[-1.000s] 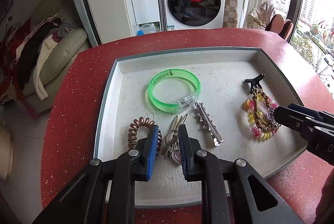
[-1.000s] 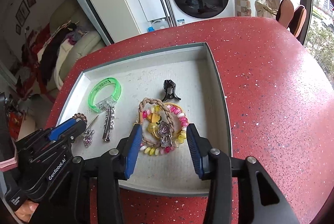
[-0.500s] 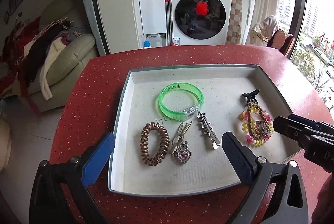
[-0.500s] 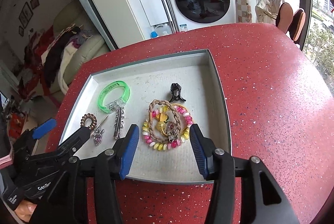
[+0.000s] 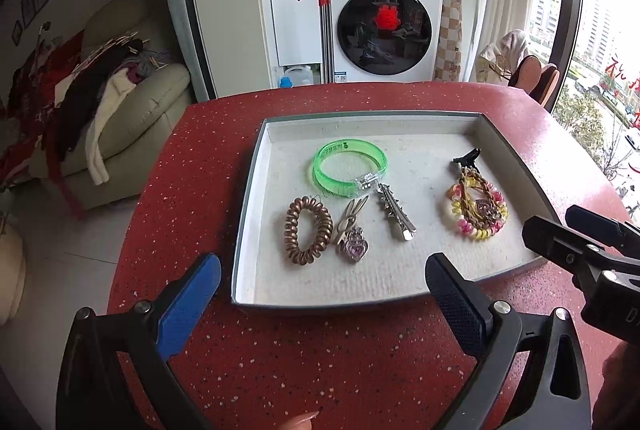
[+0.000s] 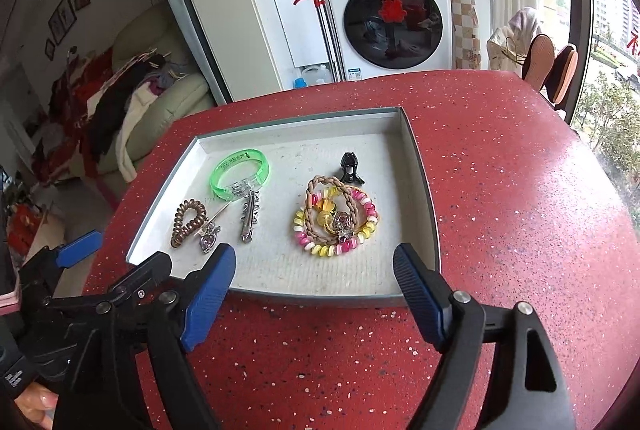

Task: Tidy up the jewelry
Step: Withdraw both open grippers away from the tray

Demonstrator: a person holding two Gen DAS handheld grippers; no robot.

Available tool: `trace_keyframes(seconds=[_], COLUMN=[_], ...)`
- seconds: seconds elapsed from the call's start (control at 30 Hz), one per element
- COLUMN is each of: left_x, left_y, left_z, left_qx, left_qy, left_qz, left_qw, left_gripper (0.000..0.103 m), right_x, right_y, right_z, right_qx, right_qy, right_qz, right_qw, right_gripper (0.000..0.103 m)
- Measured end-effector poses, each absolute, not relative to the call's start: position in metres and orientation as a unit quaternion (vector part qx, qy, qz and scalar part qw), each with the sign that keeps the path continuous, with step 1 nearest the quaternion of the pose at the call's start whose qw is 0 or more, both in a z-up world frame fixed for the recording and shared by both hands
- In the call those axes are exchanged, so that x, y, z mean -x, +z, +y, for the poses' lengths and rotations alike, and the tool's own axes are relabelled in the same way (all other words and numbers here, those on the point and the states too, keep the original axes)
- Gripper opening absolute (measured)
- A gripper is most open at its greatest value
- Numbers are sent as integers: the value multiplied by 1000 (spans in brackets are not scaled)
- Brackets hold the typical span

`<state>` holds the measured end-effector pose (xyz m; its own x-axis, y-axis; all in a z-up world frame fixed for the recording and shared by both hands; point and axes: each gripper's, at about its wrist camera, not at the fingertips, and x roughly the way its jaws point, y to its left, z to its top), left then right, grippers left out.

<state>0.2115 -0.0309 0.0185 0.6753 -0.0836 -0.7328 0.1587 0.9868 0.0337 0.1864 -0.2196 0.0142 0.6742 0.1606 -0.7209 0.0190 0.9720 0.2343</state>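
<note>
A grey tray [image 5: 248, 189] [image 6: 420, 165] on the red table holds a green bangle [image 5: 348, 167] [image 6: 239, 173], a bronze coil hair tie [image 5: 308, 236] [image 6: 188, 222], a heart pendant clip [image 5: 352, 244] [image 6: 208, 238], a silver spiked clip [image 5: 394, 211] [image 6: 249, 218], a pile of beaded and braided bracelets [image 5: 478, 209] [image 6: 336, 222] and a black claw clip [image 5: 466, 157] [image 6: 350, 167]. My left gripper [image 5: 320, 304] is open and empty, in front of the tray. My right gripper [image 6: 314, 294] is open and empty, at the tray's near edge.
The red speckled table [image 5: 320, 370] [image 6: 520, 189] curves away at left and right. A washing machine [image 5: 384, 25], a beige sofa with clothes [image 5: 120, 101] and chairs by the window [image 6: 552, 69] stand beyond it.
My left gripper let go of the heart pendant clip, opened wide and drew back out of the tray. My right gripper opened wider and drew back too. The jewelry stays in place.
</note>
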Motion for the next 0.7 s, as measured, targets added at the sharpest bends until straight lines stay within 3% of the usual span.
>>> trace_keyframes(seconds=[0.27, 0.7], left_x=[-178, -133], left_y=[22, 36], left_z=[-15, -1], left_qx=[-33, -34], left_qy=[-53, -24], left_qz=[381, 345], left_qw=[922, 938], left_gripper=[103, 103], right_x=[-148, -113], right_y=[27, 28], right_z=[-213, -199], right_qx=[-91, -74], right_qy=[13, -6], right_qz=[350, 353], right_qw=[932, 933], right_gripper=[89, 89])
